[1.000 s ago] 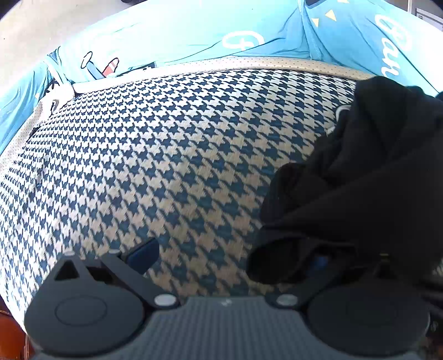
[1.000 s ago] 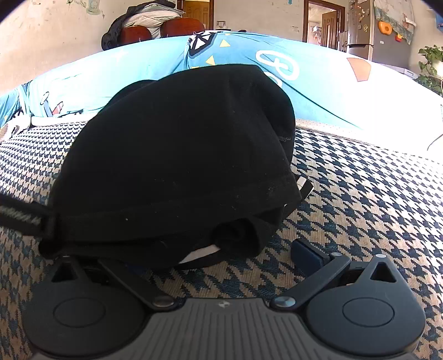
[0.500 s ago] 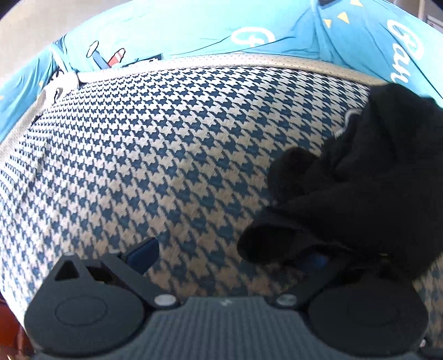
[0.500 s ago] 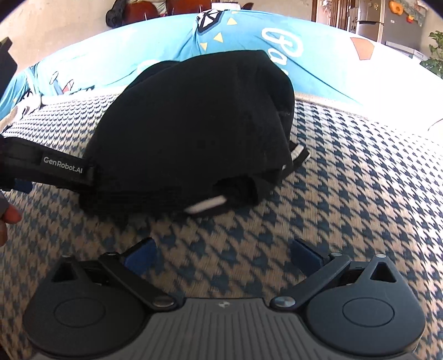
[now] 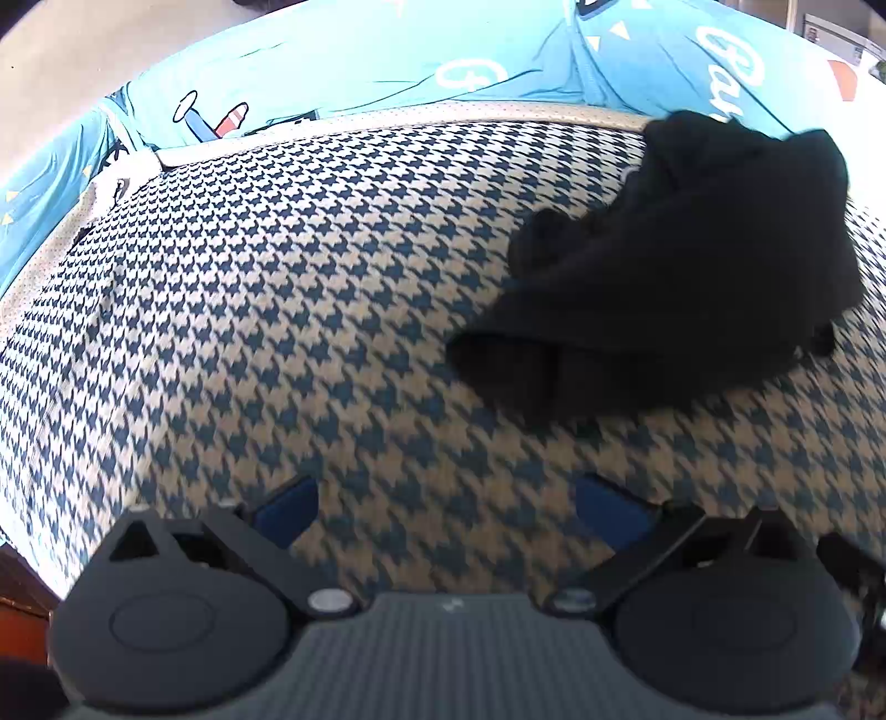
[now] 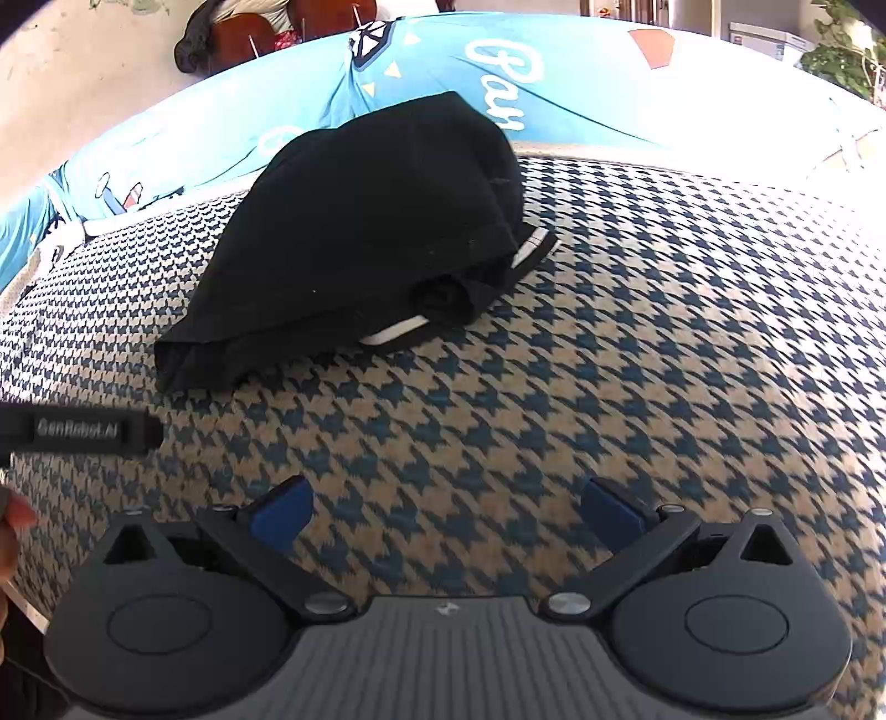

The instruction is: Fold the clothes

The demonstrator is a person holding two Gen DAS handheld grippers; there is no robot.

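Observation:
A black garment (image 6: 365,232) lies folded into a compact bundle on the blue-and-cream houndstooth cloth (image 6: 637,343); a white stripe peeks from its near edge. In the left wrist view the same black garment (image 5: 681,266) sits at the upper right. My left gripper (image 5: 448,507) is open, above bare cloth, well short of the bundle. My right gripper (image 6: 446,507) is open too, with only cloth between its blue pads. The left gripper's body (image 6: 77,429) pokes in at the left edge of the right wrist view, beside a person's hand (image 6: 11,531).
A turquoise printed sheet (image 5: 360,72) covers the surface beyond the houndstooth cloth. Brown chairs (image 6: 249,33) with dark clothes draped on them stand at the far wall. A plant (image 6: 841,50) is at the far right.
Both grippers have let go of the black garment and drawn back toward me; their fingers, earlier under its edge, now stand open over bare cloth. The bundle rests alone.

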